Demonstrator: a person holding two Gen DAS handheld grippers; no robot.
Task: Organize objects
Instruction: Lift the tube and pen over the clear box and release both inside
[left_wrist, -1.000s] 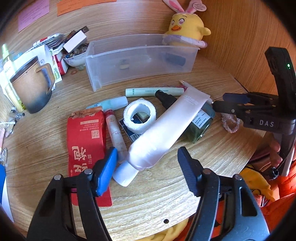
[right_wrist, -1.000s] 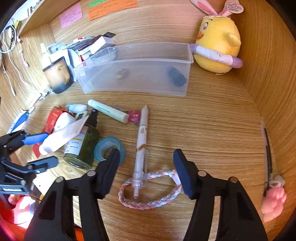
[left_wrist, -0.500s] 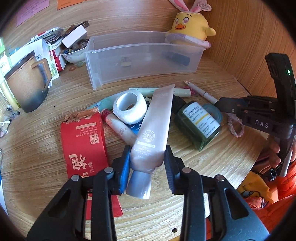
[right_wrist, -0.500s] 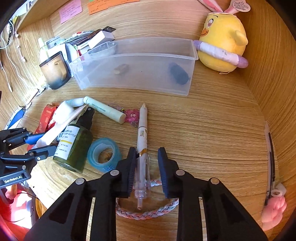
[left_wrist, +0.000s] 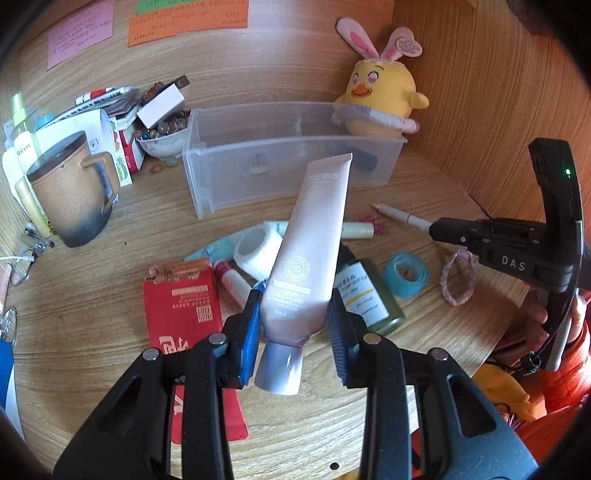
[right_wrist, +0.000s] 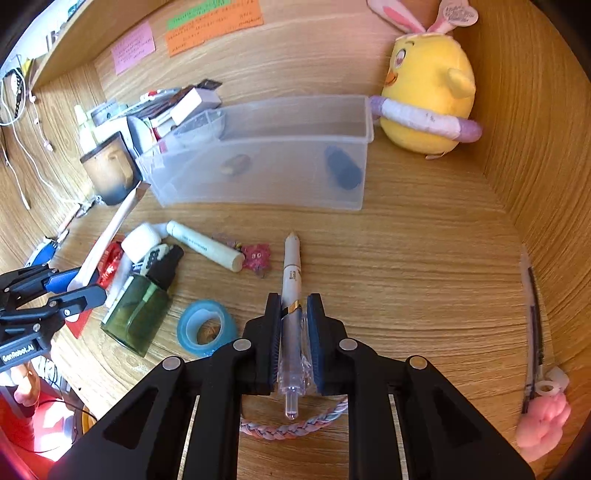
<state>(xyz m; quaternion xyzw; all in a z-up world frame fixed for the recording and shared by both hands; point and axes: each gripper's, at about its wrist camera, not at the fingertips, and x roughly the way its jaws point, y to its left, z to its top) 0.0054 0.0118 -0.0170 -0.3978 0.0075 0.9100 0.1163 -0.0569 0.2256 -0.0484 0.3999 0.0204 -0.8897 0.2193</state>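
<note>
My left gripper (left_wrist: 293, 325) is shut on a pale pink cream tube (left_wrist: 314, 251) and holds it lifted, tilted toward the clear plastic bin (left_wrist: 288, 166). My right gripper (right_wrist: 293, 332) is shut on a white pen (right_wrist: 291, 273) just above the desk. The bin (right_wrist: 266, 155) holds a dark object (right_wrist: 341, 171) and a small brownish one (right_wrist: 234, 166). In the right wrist view the left gripper (right_wrist: 70, 286) shows at the left with the tube (right_wrist: 110, 236).
On the round desk lie a green bottle (right_wrist: 138, 314), blue tape roll (right_wrist: 207, 326), white tape roll (left_wrist: 256, 251), pale stick (right_wrist: 205, 245), red packet (left_wrist: 184, 299) and braided band (left_wrist: 458, 277). A mug (left_wrist: 70, 199) stands left, a yellow plush (right_wrist: 428, 96) at the back right.
My left gripper has closed on the cream tube and raised it upright. My right gripper has closed on the pen and lifted it slightly.
</note>
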